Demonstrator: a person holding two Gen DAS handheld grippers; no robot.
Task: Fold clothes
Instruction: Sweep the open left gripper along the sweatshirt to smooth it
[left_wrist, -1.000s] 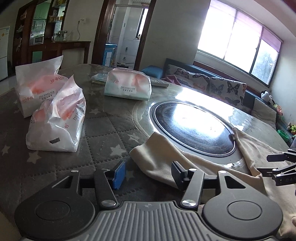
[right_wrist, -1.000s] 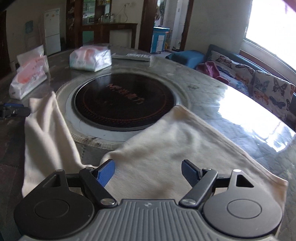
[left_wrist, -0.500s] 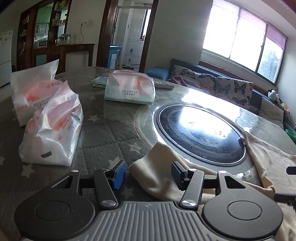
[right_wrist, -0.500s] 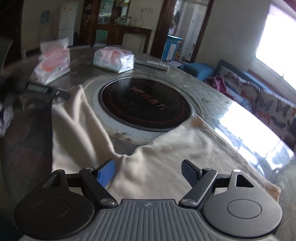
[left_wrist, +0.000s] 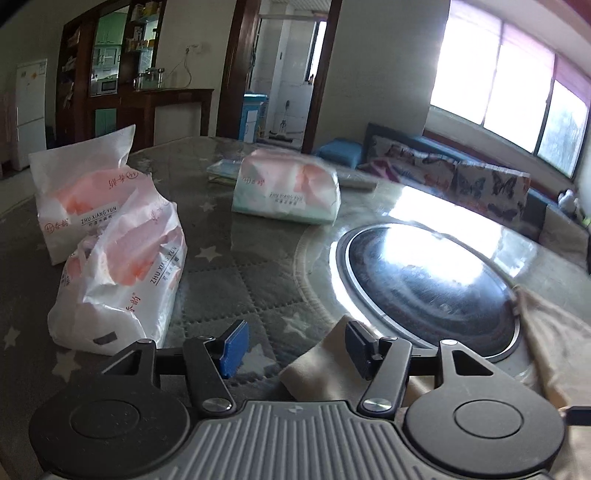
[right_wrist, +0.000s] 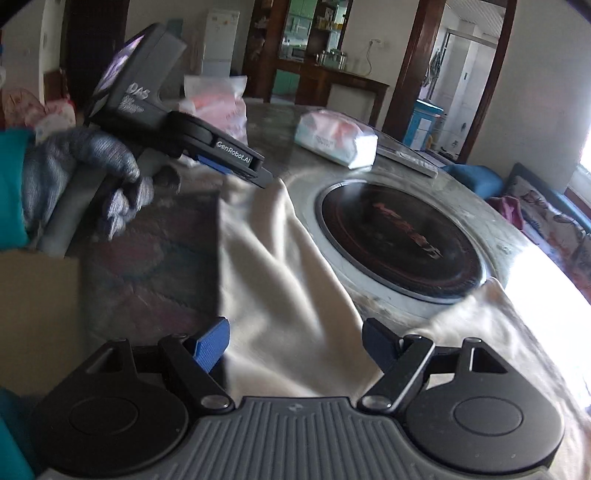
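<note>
Left fingers (left_wrist: 364, 345) opening over cream cloth (right_wrist: 280, 295) corner; right fingers (right_wrist: 210, 345) wide apart, empty.

**Cream garment: position and condition**

We see one cream garment (right_wrist: 280, 280), plain and soft, lying unfolded and rumpled on the table. It curves around the near side of the dark round inset, one end (left_wrist: 317, 354) pointing left, with loose folds along its length.

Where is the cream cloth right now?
The cream cloth lies spread on the table, curving round the near edge of the black round plate; in the right wrist view it fills the lower middle, its far corner by the left tool.
</note>
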